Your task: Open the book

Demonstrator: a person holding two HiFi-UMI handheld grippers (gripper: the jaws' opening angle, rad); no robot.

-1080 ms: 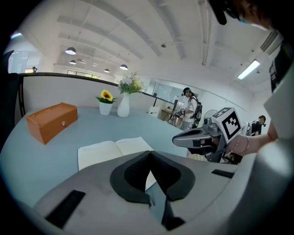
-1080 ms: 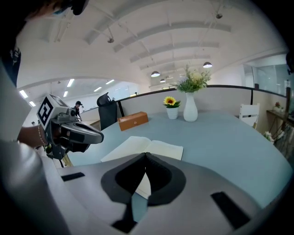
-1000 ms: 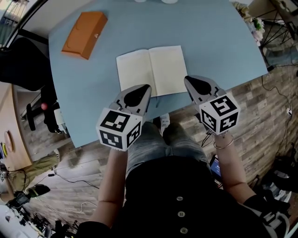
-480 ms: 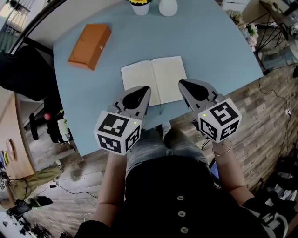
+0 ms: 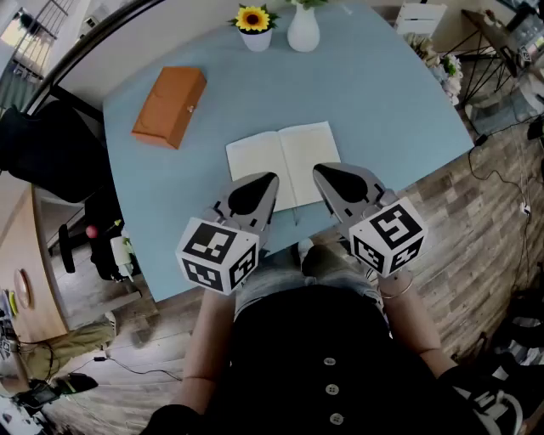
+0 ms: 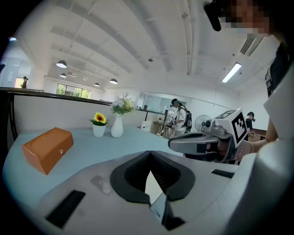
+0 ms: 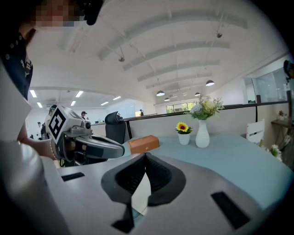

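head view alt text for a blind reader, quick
An open book with blank pages lies flat on a light blue table, and a person holds the left gripper and right gripper, both shut, over its near edge. Farther back sit an orange box, a small sunflower pot and a white vase.

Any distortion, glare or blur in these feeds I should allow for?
Head view: fisheye bends the edges of the pale blue table; the open cream-paged book is sharp, evenly lit, without glare. Left gripper view: round fisheye frame, dark corners, bright ceiling strip light. Right gripper view: same, yet the orange rectangular box looks crisp.
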